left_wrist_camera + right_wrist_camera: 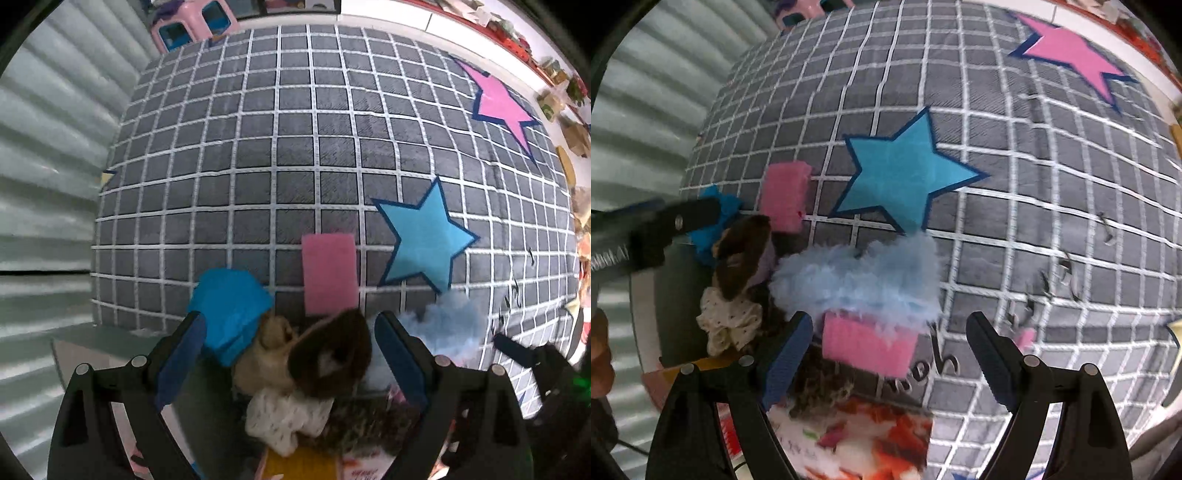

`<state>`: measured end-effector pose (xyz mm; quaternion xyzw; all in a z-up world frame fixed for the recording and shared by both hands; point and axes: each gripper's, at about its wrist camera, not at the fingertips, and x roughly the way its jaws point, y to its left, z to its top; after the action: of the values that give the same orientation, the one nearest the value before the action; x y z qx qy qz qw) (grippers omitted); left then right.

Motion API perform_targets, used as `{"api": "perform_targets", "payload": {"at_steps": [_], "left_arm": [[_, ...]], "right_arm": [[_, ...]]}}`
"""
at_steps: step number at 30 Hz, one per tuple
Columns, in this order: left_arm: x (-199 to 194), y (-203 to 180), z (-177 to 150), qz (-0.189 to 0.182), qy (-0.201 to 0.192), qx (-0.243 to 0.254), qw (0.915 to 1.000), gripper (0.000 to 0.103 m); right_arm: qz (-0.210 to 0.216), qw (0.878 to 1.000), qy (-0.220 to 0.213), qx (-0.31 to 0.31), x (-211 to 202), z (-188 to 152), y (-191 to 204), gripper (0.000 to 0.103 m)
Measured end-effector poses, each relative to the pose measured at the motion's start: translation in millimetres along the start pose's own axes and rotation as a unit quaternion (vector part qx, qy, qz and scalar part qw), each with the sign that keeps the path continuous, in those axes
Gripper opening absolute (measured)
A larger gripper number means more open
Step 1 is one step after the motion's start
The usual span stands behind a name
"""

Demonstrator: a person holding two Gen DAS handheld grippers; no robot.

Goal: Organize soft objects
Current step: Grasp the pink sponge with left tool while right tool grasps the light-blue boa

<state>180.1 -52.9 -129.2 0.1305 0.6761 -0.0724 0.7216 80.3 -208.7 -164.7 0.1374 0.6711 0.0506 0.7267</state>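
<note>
Right wrist view: right gripper (890, 332) spread, ungrasping, above pink sponge (868, 345) | checked mat (1015, 184) bare upper right | left gripper (288, 332) released over scrunchie pile (295, 369)

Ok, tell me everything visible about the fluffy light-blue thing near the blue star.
The fluffy light-blue piece looks like long-pile faux fur, pale and shaggy, lying flat on the grey grid mat just below the blue star print. Its near edge overlaps a pink sponge block. It sits ahead of the open right gripper, which is not touching it.
</note>
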Motion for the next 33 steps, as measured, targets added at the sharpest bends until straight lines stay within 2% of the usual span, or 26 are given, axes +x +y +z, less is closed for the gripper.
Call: {"api": "perform_targets", "payload": {"at_steps": [7, 8, 9, 10, 11, 12, 13, 14, 18, 24, 26, 27, 28, 30, 33], "left_arm": [[35.3, -12.7, 13.0, 0.015, 0.029, 0.016, 0.9993, 0.094], [40.2, -15.5, 14.6, 0.017, 0.033, 0.019, 0.9991, 0.094], [43.6, -17.7, 15.3, 0.018, 0.037, 0.02, 0.999, 0.094], [47.2, -20.6, 16.4, 0.021, 0.04, 0.022, 0.9987, 0.094], [49.8, -23.6, 17.3, 0.023, 0.043, 0.023, 0.9986, 0.094], [51.9, -26.9, 18.3, 0.024, 0.045, 0.025, 0.9984, 0.094], [53.9, -30.9, 19.4, 0.026, 0.046, 0.028, 0.9982, 0.094], [54.9, -34.6, 20.2, 0.03, 0.046, 0.031, 0.998, 0.094], [66.1, -45.5, 22.3, 0.041, 0.053, 0.036, 0.9971, 0.094], [80.7, -43.1, 15.6, 0.041, 0.068, 0.023, 0.9966, 0.094], [85.6, -46.8, 12.7, 0.042, 0.066, 0.026, 0.9966, 0.094], [88.2, -49.1, 11.8, 0.042, 0.067, 0.029, 0.9965, 0.094], [91.6, -52.1, 11.8, 0.042, 0.069, 0.03, 0.9963, 0.094], [98.9, -64.5, 18.6, 0.043, 0.071, 0.03, 0.996, 0.094], [106.7, -87.3, 19.6, 0.041, 0.073, 0.031, 0.996, 0.094]], "right_arm": [[0.021, 1.0, 0.011, -0.01, 32.4, 14.3, 2.5, 0.086], [0.023, 1.0, 0.009, -0.014, 33.0, 14.6, 2.4, 0.083], [0.027, 0.999, 0.009, -0.017, 33.6, 15.3, 1.9, 0.066], [0.034, 0.999, 0.01, -0.018, 33.4, 14.9, -0.6, 0.057], [0.042, 0.999, 0.011, -0.014, 32.6, 14.8, -4.2, 0.056], [0.046, 0.999, 0.011, -0.01, 31.3, 14.3, -8.4, 0.047], [0.047, 0.999, 0.009, -0.007, 28.4, 13.1, -14.0, 0.031], [0.044, 0.999, 0.006, -0.003, 25.1, 12.3, -19.8, 0.03], [0.031, 0.999, -0.012, 0.031, 4.8, 7.7, -58.2, 0.03], [-0.025, 0.994, -0.041, 0.094, -28.3, -6.0, -125.4, 0.031], [-0.018, 0.994, -0.043, 0.097, -35.6, -10.6, -139.8, 0.031], [-0.016, 0.995, -0.041, 0.094, -37.1, -11.0, -141.8, 0.037], [-0.02, 0.995, -0.04, 0.086, -40.2, -12.9, -143.7, 0.051], [-0.033, 0.996, -0.044, 0.064, -45.6, -14.9, -141.5, 0.064], [-0.045, 0.998, -0.045, 0.028, -50.9, -15.4, -134.0, 0.064]]}}
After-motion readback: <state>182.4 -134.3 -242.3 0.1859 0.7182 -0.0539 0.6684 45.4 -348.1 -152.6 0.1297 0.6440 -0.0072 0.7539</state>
